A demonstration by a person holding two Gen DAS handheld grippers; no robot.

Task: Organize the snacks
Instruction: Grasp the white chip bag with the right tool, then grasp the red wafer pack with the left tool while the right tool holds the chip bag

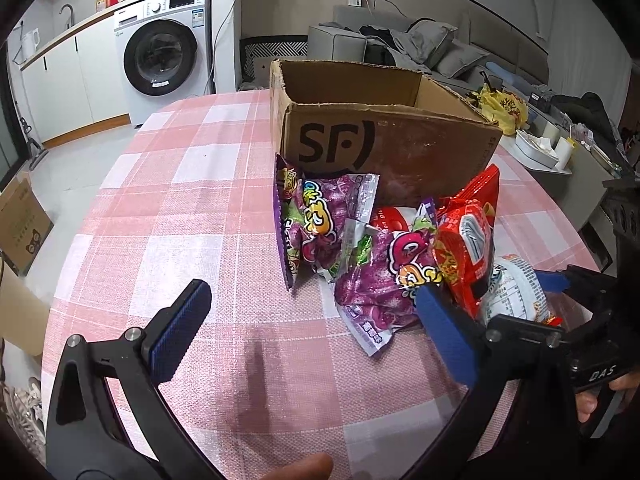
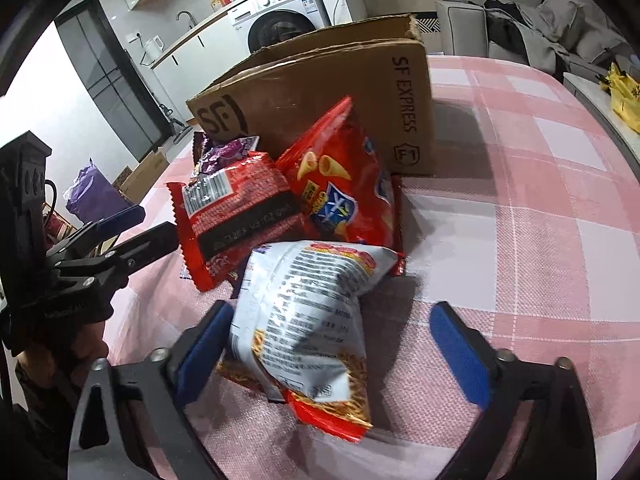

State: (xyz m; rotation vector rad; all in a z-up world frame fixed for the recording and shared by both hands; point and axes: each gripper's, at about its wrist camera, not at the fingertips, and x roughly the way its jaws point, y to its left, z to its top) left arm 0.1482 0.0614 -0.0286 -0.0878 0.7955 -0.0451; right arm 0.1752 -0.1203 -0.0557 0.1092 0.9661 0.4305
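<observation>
An open SF cardboard box point(image 1: 384, 148) stands on the pink checked table point(image 1: 180, 208); it also shows in the right wrist view point(image 2: 320, 92). Snack bags lie in a pile against its front: purple candy bags point(image 1: 320, 220), a red bag point(image 1: 468, 240), a red cone-snack bag point(image 2: 340, 184) and a white-and-red noodle bag point(image 2: 308, 320). My left gripper point(image 1: 316, 304) is open, low over the table just before the purple bags. My right gripper point(image 2: 332, 328) is open with its fingers on either side of the noodle bag, its left pad point(image 2: 208, 344) touching it.
A washing machine point(image 1: 164, 52) and counter stand at the back left. A sofa with clothes point(image 1: 420, 44) is behind the box. A low side table with a yellow bag point(image 1: 504, 108) is at the right. Cardboard boxes point(image 1: 20, 220) sit on the floor at the left.
</observation>
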